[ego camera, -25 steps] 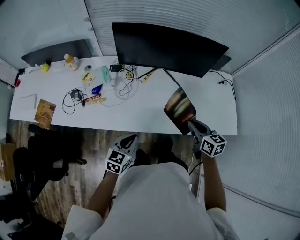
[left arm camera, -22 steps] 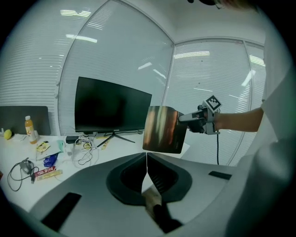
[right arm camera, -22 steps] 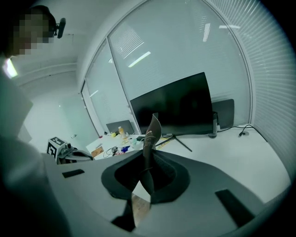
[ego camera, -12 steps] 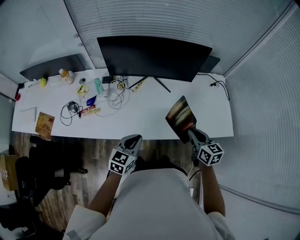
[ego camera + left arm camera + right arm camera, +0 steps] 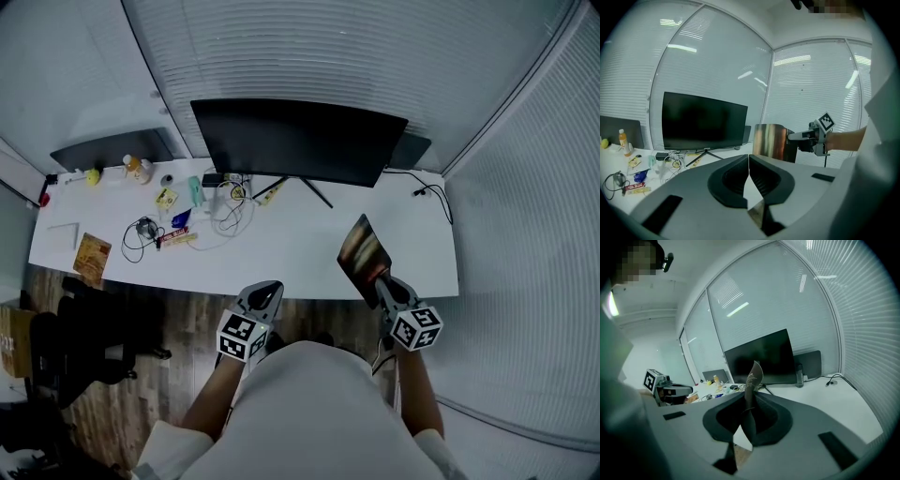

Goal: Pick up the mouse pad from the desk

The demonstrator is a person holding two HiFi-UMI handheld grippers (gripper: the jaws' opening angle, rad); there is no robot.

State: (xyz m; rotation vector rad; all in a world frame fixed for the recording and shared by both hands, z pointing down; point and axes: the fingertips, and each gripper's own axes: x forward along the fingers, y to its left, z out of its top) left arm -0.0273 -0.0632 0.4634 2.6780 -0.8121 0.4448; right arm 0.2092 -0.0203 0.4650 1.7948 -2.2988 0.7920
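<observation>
The mouse pad (image 5: 362,251), dark with a brownish sheen, is lifted off the white desk (image 5: 281,246) and held above its front right part. My right gripper (image 5: 382,281) is shut on its near edge; in the right gripper view the pad (image 5: 752,380) stands edge-on between the jaws. From the left gripper view the pad (image 5: 771,141) and the right gripper (image 5: 793,136) show at the right. My left gripper (image 5: 263,293) hangs in front of the desk's near edge, jaws shut with nothing between them (image 5: 748,161).
A wide black monitor (image 5: 298,141) stands at the back of the desk. Cables (image 5: 228,208), bottles (image 5: 138,169), small packets and a booklet (image 5: 92,259) crowd the left half. A black chair (image 5: 66,337) sits on the wood floor at the left. Blinds cover the walls.
Both grippers have drawn back from the desk toward the person, the pad travelling with the right one. The desk and monitor sit farther away in the head view.
</observation>
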